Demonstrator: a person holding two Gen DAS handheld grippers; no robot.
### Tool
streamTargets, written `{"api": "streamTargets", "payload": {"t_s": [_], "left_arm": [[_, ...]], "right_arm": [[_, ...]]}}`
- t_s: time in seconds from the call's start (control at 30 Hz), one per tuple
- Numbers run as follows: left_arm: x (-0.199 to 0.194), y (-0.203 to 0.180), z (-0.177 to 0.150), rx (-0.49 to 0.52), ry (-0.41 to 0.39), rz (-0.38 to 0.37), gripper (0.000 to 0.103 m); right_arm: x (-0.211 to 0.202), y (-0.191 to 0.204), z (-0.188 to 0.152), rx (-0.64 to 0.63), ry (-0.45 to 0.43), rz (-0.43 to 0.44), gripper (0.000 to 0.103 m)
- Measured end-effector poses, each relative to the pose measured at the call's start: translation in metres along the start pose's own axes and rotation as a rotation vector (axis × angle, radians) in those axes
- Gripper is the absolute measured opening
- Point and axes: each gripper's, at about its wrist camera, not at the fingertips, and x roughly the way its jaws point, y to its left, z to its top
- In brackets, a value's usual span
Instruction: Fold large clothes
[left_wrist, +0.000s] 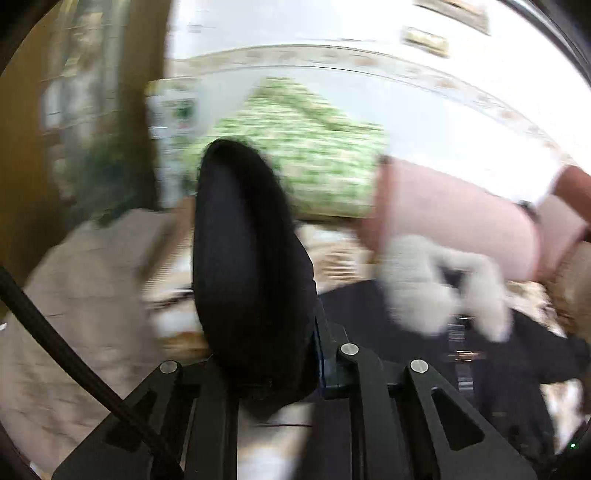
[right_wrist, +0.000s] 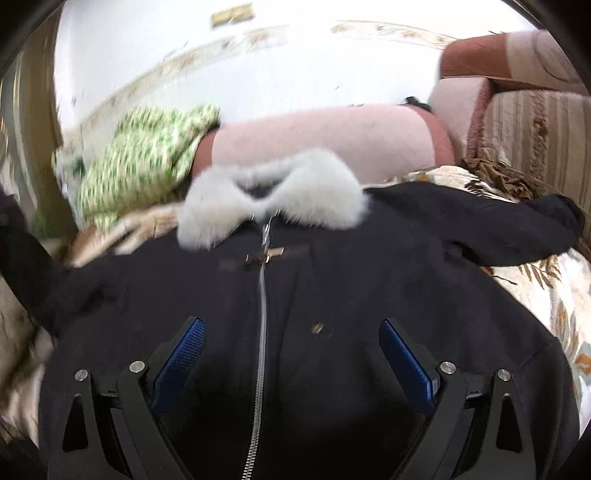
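A bed with a leaf-patterned bedspread (right_wrist: 554, 295) carries the black coat (right_wrist: 332, 302), spread front-up, zipped, its white fur collar (right_wrist: 273, 192) toward a pink bolster (right_wrist: 325, 144). The left hand-held gripper (left_wrist: 314, 354) is clamped on a black sleeve (left_wrist: 243, 258) and lifts it. The right hand-held gripper (right_wrist: 291, 362) hovers wide above the chest, holding nothing. With nothing pinning the body, a hard pull could drag the whole coat askew, or the thick fabric could slip free.
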Motion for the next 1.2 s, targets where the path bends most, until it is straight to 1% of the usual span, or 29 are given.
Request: {"api": "streamTargets", "payload": {"t_s": [0.13, 0.17, 0.2, 0.23, 0.27, 0.3, 0.33, 0.37, 0.4, 0.47, 0.5, 0.57, 0.67, 0.7, 0.73, 0.83, 0.9, 0.93, 1.03, 1.13, 1.2], "left_arm": [[0.009, -0.093, -0.003, 0.104, 0.004, -0.114, 0.016], [0.011, -0.110, -0.005, 0.122, 0.010, -0.143, 0.018], [0.016, -0.131, -0.007, 0.141, 0.028, -0.187, 0.021], [0.020, -0.152, -0.011, 0.146, 0.051, -0.244, 0.029], [0.022, -0.163, -0.012, 0.142, 0.064, -0.276, 0.041], [0.023, -0.176, -0.016, 0.131, 0.089, -0.315, 0.050], [0.019, -0.181, -0.019, 0.118, 0.091, -0.348, 0.067], [0.018, -0.186, -0.020, 0.112, 0.084, -0.361, 0.077], [0.010, -0.187, -0.024, 0.111, 0.066, -0.363, 0.079], [-0.001, -0.185, -0.028, 0.146, 0.037, -0.346, 0.079], [-0.007, -0.182, -0.032, 0.178, 0.030, -0.328, 0.079], [-0.013, -0.175, -0.035, 0.205, 0.015, -0.283, 0.079], [-0.023, -0.140, -0.050, 0.217, -0.007, -0.200, 0.081], [-0.026, -0.125, -0.057, 0.211, -0.010, -0.152, 0.081], [-0.027, -0.110, -0.065, 0.200, -0.009, -0.120, 0.081], [-0.031, -0.070, -0.083, 0.152, 0.013, -0.046, 0.081], [-0.033, -0.048, -0.092, 0.120, 0.022, -0.024, 0.081], [-0.035, -0.035, -0.099, 0.096, 0.025, -0.006, 0.081], [-0.034, -0.014, -0.112, 0.063, 0.036, 0.020, 0.081], [-0.031, -0.002, -0.124, 0.047, 0.048, 0.044, 0.081], [-0.028, 0.001, -0.131, 0.039, 0.056, 0.056, 0.081]], "right_arm": [[-0.004, -0.027, 0.012, 0.095, -0.022, -0.019, 0.097], [-0.004, -0.036, 0.015, 0.122, -0.023, -0.022, 0.097], [-0.004, -0.043, 0.017, 0.145, -0.021, -0.021, 0.097], [-0.002, -0.052, 0.020, 0.180, -0.016, -0.015, 0.097], [-0.002, -0.059, 0.021, 0.202, -0.016, -0.011, 0.098], [-0.001, -0.065, 0.022, 0.220, -0.014, -0.012, 0.098], [0.002, -0.072, 0.023, 0.243, -0.006, -0.016, 0.097], [0.004, -0.077, 0.024, 0.258, 0.001, -0.010, 0.097], [0.005, -0.081, 0.023, 0.274, 0.009, -0.001, 0.097], [0.009, -0.089, 0.024, 0.314, 0.030, 0.025, 0.097], [0.011, -0.091, 0.024, 0.325, 0.037, 0.035, 0.097], [0.015, -0.093, 0.024, 0.333, 0.051, 0.049, 0.097], [0.020, -0.089, 0.023, 0.326, 0.065, 0.081, 0.097], [0.022, -0.087, 0.022, 0.323, 0.071, 0.104, 0.097], [0.025, -0.084, 0.022, 0.321, 0.079, 0.131, 0.097], [0.037, -0.071, 0.021, 0.298, 0.116, 0.209, 0.097], [0.046, -0.058, 0.020, 0.280, 0.141, 0.244, 0.098], [0.055, -0.052, 0.021, 0.282, 0.171, 0.271, 0.098], [0.081, -0.033, 0.023, 0.285, 0.243, 0.335, 0.098], [0.111, -0.013, 0.029, 0.236, 0.289, 0.319, 0.097], [0.128, -0.005, 0.030, 0.226, 0.314, 0.317, 0.097]]}}
